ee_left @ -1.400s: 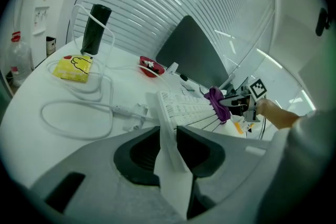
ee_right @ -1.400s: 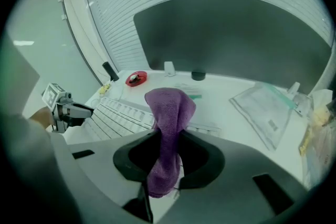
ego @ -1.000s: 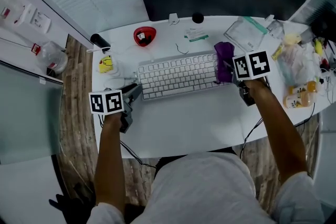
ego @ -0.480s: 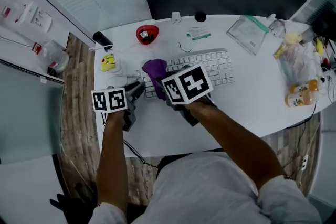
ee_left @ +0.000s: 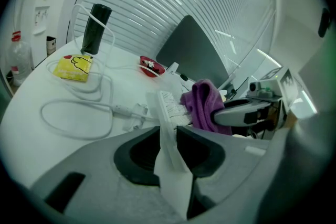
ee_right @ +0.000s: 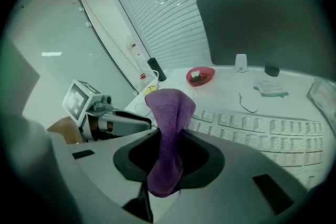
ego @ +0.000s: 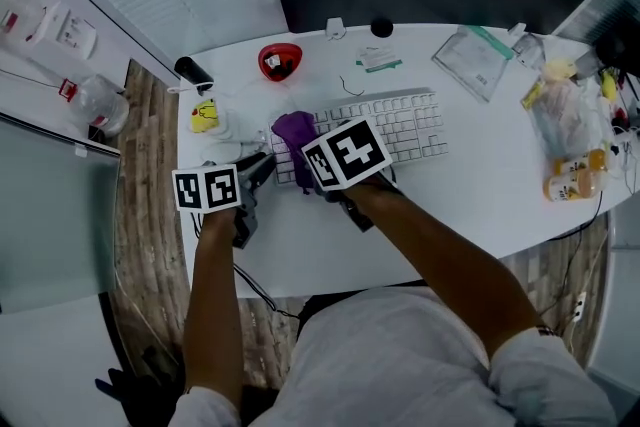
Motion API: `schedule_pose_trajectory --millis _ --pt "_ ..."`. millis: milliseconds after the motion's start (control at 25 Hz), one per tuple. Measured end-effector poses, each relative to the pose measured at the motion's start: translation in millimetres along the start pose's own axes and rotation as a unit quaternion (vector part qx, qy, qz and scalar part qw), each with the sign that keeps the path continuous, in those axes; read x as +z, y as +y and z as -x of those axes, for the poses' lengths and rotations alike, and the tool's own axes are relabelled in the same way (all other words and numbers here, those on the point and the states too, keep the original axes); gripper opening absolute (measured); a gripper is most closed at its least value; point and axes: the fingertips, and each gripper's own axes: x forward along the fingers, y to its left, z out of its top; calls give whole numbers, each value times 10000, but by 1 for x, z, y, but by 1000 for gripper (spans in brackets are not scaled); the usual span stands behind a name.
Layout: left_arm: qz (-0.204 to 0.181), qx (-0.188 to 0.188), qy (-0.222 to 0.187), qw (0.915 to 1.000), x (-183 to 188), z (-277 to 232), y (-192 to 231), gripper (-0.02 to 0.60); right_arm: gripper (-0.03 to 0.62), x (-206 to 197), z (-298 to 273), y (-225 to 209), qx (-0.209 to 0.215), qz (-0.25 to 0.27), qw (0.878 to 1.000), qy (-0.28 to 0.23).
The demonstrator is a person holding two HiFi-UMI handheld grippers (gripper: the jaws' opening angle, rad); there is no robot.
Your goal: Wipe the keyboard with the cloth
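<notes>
A white keyboard (ego: pixel 410 130) lies across the middle of the white desk (ego: pixel 470 205). My left gripper (ego: pixel 262 167) sits at the keyboard's left front corner. In the left gripper view its jaws (ee_left: pixel 168 131) are shut on the thin white edge of the keyboard (ee_left: pixel 169 105). My right gripper (ego: pixel 310 170) is shut on a purple cloth (ego: pixel 295 130), which stands bunched over the keyboard's left end. In the right gripper view the cloth (ee_right: pixel 168 128) fills the jaws, with the keys (ee_right: pixel 273 136) to the right and the left gripper (ee_right: pixel 121 120) close by on the left.
A red bowl (ego: pixel 279 61), a black cylinder (ego: pixel 192 73) and a yellow packet (ego: pixel 203 118) sit at the back left, with a white cable (ee_left: pixel 79 113) looped near them. A clear pouch (ego: pixel 478 63) and a heap of bags and bottles (ego: pixel 570 135) fill the right end.
My right gripper has swept the purple cloth from the keyboard's right end across to its left end, then only edged on. The left gripper has kept still.
</notes>
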Motion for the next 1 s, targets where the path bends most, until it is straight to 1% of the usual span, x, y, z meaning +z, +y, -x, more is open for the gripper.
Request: schedule_pose_trajectory --millis 360,560,720,800,880,1000 --pt "-20 9 12 10000 0 0 1 110 84 -33 66 -107 -738 -237 9970 66" --pt "-6 62 27 10000 0 0 0 110 84 -54 108 -165 -1179 -477 9919 66" --pt "-1 108 31 9999 0 0 0 110 84 -69 138 -202 -1545 -663 9858 60" --pt "-4 127 36 9999 0 0 0 110 84 -75 150 -215 -1695 -716 9829 63" --pt "-10 147 41 9999 0 0 0 110 84 -78 159 -220 -1758 -766 9814 21" --pt "-16 168 34 9999 0 0 0 110 84 -71 165 -202 -1616 -743 9840 -146"
